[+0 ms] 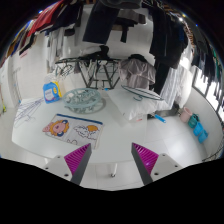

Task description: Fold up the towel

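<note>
My gripper (112, 160) hangs above a white table (130, 135) with its fingers wide apart and nothing between them. The magenta pads (79, 158) show on the inner face of each finger. A flat rectangular piece with a colourful cartoon print (70, 127) lies on the table ahead of the left finger. I cannot tell whether it is the towel. No plain towel shows anywhere else in the view.
A round clear glass dish (84, 100) lies beyond the printed piece, with a blue object (50, 92) to its left. Small blue and pink items (186, 117) lie far right. A dark metal frame (100, 65) and hanging dark clothes (120, 25) stand behind the table.
</note>
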The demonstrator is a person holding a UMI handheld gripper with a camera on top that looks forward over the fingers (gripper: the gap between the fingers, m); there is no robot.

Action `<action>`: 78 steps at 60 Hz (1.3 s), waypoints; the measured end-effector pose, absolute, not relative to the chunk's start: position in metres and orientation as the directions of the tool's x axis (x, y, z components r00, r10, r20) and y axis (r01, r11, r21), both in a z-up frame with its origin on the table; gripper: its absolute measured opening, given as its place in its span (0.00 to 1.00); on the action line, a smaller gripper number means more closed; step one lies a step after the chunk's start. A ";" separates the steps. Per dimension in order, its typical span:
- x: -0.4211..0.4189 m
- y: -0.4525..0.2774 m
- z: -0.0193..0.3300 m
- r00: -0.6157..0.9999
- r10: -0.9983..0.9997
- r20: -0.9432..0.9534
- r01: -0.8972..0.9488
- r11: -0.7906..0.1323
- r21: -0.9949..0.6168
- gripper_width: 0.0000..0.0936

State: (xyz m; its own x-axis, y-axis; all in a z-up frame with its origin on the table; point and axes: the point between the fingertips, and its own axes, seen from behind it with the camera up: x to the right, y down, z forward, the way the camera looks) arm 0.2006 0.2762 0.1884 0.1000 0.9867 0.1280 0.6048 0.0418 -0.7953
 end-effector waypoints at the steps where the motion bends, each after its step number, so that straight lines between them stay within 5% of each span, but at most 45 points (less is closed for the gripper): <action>1: 0.201 0.278 0.194 0.089 0.988 0.127 0.610 0.047 -0.791 0.91; 37: 0.127 0.040 0.152 -0.109 0.989 0.100 0.599 0.146 -0.787 0.91; 56: 0.047 -0.074 0.106 -0.114 0.993 0.045 0.577 0.102 -0.810 0.91; 78: -0.063 -0.093 -0.009 -0.026 0.999 0.042 0.630 0.049 -0.775 0.90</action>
State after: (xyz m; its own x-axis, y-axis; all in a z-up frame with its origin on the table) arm -0.0626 -0.0927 -0.0091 -0.0261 0.9988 0.0418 0.6303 0.0489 -0.7748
